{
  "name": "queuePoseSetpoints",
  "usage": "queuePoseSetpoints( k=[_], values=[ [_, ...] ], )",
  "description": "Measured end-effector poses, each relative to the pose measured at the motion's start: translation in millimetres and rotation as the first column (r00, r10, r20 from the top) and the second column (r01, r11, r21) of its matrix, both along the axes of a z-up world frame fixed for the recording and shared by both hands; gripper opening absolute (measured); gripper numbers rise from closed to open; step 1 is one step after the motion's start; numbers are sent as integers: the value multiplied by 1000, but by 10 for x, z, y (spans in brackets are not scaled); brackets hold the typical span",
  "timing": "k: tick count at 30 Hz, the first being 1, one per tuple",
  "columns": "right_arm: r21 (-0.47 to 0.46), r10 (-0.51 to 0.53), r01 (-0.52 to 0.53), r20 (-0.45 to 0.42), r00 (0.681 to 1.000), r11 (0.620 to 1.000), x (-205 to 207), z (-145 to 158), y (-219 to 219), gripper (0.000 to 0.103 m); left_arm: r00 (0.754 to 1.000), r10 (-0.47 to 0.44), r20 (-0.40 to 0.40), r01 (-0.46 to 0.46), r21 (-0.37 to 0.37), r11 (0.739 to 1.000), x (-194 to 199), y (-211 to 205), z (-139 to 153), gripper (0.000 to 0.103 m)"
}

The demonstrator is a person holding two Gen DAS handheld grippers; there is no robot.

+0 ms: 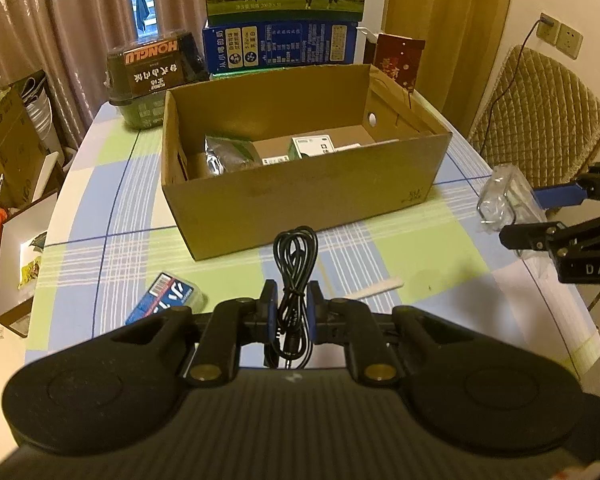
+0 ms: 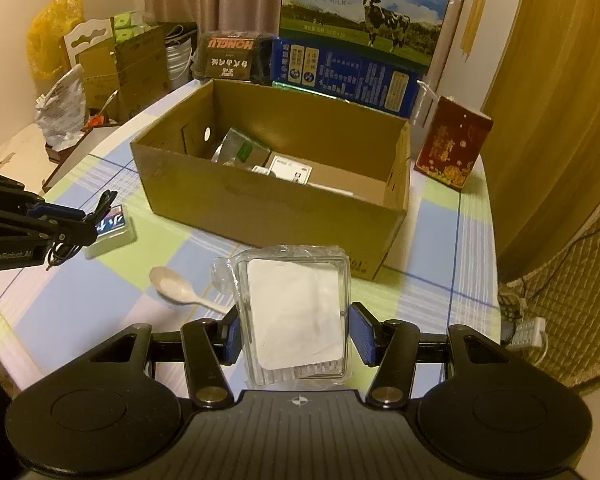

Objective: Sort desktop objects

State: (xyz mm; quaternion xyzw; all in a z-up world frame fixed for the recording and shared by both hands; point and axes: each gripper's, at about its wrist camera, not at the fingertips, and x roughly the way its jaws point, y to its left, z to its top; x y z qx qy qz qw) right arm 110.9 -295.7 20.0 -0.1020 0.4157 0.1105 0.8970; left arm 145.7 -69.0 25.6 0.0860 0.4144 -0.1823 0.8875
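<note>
Left wrist view shows the left gripper (image 1: 292, 304) squeezed tight on a black cable (image 1: 295, 280). The cable is thin, shiny and bent into long loops, tied in the middle, and it is held up above the table (image 1: 100, 184). The table has a smooth cloth with blue, green and white squares. Past the cable sits a big brown cardboard box (image 1: 300, 200) with its top open. The box is made of rough, flat card and has a small round hole in one end wall. Inside it lie a crinkly silver and green bag (image 1: 230, 154) and a small white box (image 1: 314, 147). A flat blue packet (image 1: 165, 298) lies on the table just left of the gripper.

Right wrist view shows the right gripper (image 2: 294, 334) grasping a clear plastic case (image 2: 294, 312) by its two sides with blue pads. The case is hard, see-through and shaped like a rectangle, with a white sheet inside. It is held above the table, near the front of the cardboard box. A pale, smooth spoon (image 2: 180, 290) lies on the cloth to the left of the case.
</note>
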Motion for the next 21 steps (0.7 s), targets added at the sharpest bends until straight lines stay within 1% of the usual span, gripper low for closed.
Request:
queuePoseSetpoints(
  k=[8,21],
  values=[
    [5,-1,1,0,1000,1000,267,31,3,51,1000,-1,15,0,10,1000,239,3,72,11],
    [-20,21,-20,8,1000,1000,674,71,58,51,999,-20,41,19,35,999,649,-81,152,11]
  ],
)
